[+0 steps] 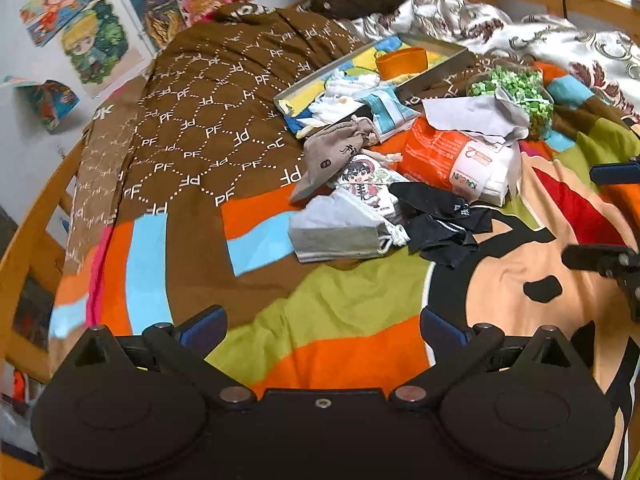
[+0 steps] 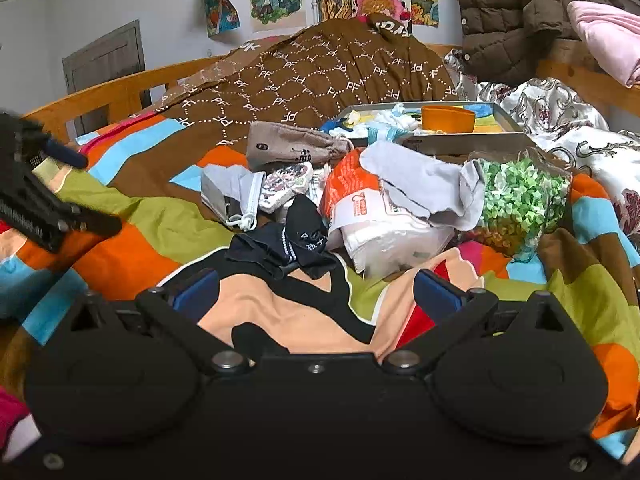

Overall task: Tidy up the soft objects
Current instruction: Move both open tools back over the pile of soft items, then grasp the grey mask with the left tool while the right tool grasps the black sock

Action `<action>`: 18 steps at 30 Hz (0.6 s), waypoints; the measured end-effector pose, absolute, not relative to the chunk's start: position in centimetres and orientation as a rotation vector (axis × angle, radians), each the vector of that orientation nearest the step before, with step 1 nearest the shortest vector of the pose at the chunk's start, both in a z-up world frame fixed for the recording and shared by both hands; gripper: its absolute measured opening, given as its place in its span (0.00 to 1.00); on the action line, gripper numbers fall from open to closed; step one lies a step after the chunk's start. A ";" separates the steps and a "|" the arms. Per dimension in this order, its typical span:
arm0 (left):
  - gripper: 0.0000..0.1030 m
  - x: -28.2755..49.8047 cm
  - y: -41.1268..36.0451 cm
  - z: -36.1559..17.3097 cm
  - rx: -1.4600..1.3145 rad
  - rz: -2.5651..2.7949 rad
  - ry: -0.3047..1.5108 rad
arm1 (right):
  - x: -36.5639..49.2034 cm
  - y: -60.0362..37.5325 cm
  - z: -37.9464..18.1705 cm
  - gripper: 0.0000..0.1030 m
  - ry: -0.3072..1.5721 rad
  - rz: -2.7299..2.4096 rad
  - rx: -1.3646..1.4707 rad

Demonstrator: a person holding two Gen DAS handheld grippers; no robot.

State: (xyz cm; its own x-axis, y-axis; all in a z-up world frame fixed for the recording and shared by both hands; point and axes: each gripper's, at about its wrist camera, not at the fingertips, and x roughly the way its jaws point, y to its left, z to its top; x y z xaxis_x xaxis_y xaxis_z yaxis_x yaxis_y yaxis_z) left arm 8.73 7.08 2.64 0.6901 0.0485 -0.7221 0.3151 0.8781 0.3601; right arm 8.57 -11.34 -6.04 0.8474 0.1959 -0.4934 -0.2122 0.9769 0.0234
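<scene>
A pile of soft things lies on the colourful bedspread (image 1: 340,320): a grey mask (image 1: 336,228), black socks (image 1: 444,220) (image 2: 286,244), a brown pouch (image 1: 332,156) (image 2: 294,148), a cartoon plush card (image 1: 366,184), an orange tissue pack (image 1: 448,156) (image 2: 376,216), a grey cloth (image 1: 476,116) (image 2: 420,184) and a green bag (image 1: 520,92) (image 2: 520,200). My left gripper (image 1: 322,328) is open and empty, short of the mask. My right gripper (image 2: 316,292) is open and empty, just before the black socks; it also shows at the right edge of the left wrist view (image 1: 608,216).
A grey tray (image 1: 432,72) (image 2: 468,136) holds an orange bowl (image 1: 402,62) (image 2: 448,118) and white-blue cloths. A brown PF-patterned blanket (image 1: 224,120) (image 2: 320,76) covers the far bed. A floral quilt (image 2: 580,128), brown jacket (image 2: 516,8), wooden bed rail (image 2: 108,92) and wall posters surround it.
</scene>
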 end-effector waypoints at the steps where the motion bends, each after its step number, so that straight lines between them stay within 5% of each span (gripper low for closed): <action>1: 0.99 9.4 6.9 3.0 0.492 -0.156 0.820 | 8.6 -11.4 -6.0 1.00 0.515 0.217 -0.032; 18: 0.99 18.1 5.6 2.6 0.197 -0.162 0.976 | 13.1 -9.1 -8.5 0.99 0.544 0.412 -0.059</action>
State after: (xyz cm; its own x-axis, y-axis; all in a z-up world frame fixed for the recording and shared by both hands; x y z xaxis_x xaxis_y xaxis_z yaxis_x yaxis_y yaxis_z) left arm 18.12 5.64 2.58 0.5506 -0.0474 -0.8334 0.2240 0.9702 0.0928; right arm 13.07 -9.14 -8.46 0.7762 0.3651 -0.5140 -0.3962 0.9167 0.0529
